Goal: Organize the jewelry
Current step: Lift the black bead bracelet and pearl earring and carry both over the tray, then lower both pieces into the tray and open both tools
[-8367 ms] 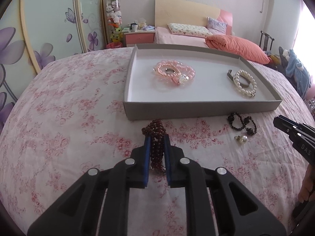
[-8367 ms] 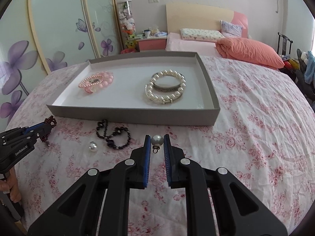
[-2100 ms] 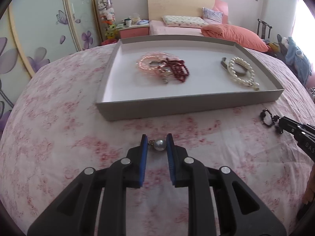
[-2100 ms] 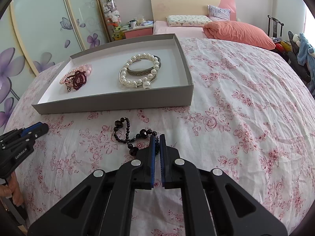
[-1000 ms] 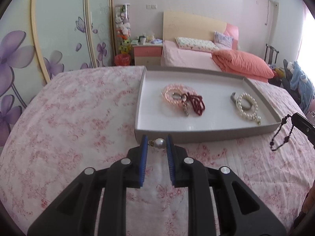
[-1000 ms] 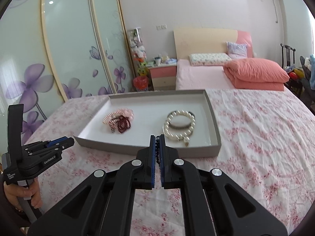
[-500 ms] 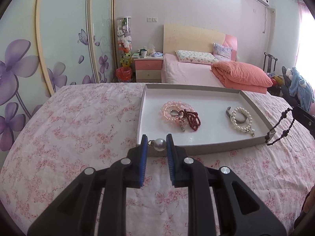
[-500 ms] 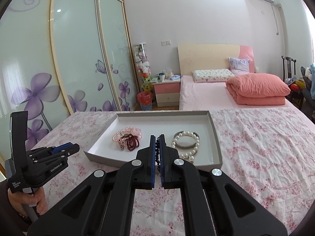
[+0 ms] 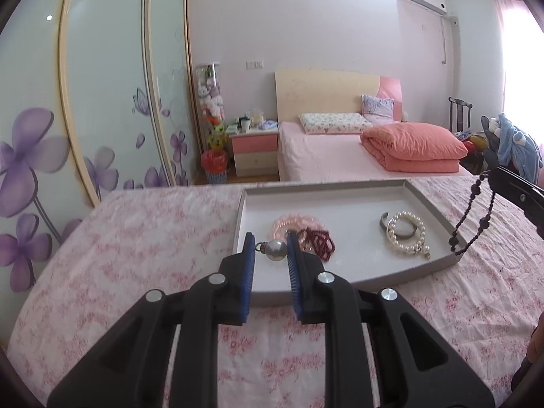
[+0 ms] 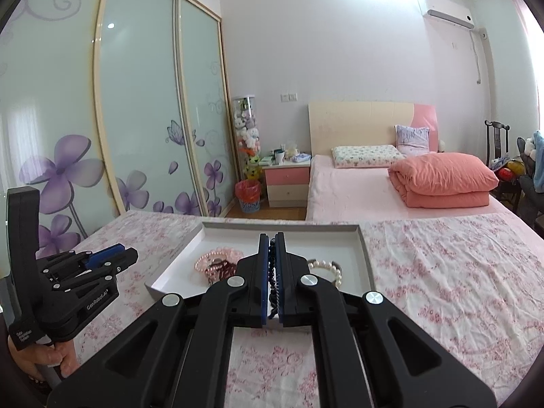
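My left gripper (image 9: 270, 243) is shut on a pearl earring (image 9: 275, 250), held in the air above the near rim of the grey tray (image 9: 340, 277). The right gripper (image 10: 272, 241) is shut on a black bead necklace (image 10: 272, 272); in the left wrist view that necklace (image 9: 471, 217) dangles from the right gripper (image 9: 493, 175) over the tray's right corner. Inside the tray lie a pink bead bracelet (image 9: 289, 222), a dark red bead bracelet (image 9: 319, 241) and a white pearl bracelet (image 9: 406, 233). The left gripper (image 10: 131, 253) shows at the left of the right wrist view.
The tray (image 10: 363, 251) rests on a pink floral bedspread (image 9: 136, 255). Behind stand another bed with an orange quilt (image 9: 413, 149), a pink nightstand (image 9: 255, 149), sliding wardrobe doors (image 9: 102, 102) on the left, and a chair with clothes (image 9: 510, 142) on the right. A hand (image 10: 44, 357) holds the left gripper.
Both grippers have risen and tilted up, so the tray sits lower in both views. The earring and the black necklace stay gripped; the necklace hangs higher beside the tray.
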### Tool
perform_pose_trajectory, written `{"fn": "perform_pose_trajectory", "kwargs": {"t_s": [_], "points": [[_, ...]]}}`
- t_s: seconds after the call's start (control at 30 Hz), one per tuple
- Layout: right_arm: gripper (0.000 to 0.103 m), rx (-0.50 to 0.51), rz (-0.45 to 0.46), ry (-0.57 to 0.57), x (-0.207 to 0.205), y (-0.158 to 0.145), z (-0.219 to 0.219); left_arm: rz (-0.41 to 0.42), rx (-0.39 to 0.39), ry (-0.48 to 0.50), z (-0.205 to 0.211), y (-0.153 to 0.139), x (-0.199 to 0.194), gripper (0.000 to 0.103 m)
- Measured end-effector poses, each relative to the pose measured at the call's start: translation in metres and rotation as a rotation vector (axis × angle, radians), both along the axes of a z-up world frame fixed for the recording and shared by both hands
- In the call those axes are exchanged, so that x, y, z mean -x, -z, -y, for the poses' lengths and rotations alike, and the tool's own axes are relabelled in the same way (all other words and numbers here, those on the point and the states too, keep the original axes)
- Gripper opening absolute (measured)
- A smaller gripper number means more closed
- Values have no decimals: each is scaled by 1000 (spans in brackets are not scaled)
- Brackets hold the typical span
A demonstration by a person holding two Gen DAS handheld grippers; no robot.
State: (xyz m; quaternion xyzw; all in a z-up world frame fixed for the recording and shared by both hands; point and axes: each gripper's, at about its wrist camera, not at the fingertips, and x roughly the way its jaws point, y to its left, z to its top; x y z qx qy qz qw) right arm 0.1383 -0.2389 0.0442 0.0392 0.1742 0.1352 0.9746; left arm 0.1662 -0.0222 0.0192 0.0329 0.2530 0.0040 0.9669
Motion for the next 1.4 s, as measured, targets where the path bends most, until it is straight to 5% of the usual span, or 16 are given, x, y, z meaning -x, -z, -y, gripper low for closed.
{"fn": "perform_pose_trajectory", "kwargs": {"t_s": [0.57,1.27,1.4], "points": [[5,-26,-17,7,-45,-4,5,48,20,48,16,-11,-39,20],[6,-49,-171,3,-115,40,-2,-66,58,105,36,33,-115,21],[40,-48,-174,19,-112,40,3,-79,79,109,30,35,-117,31]]}}
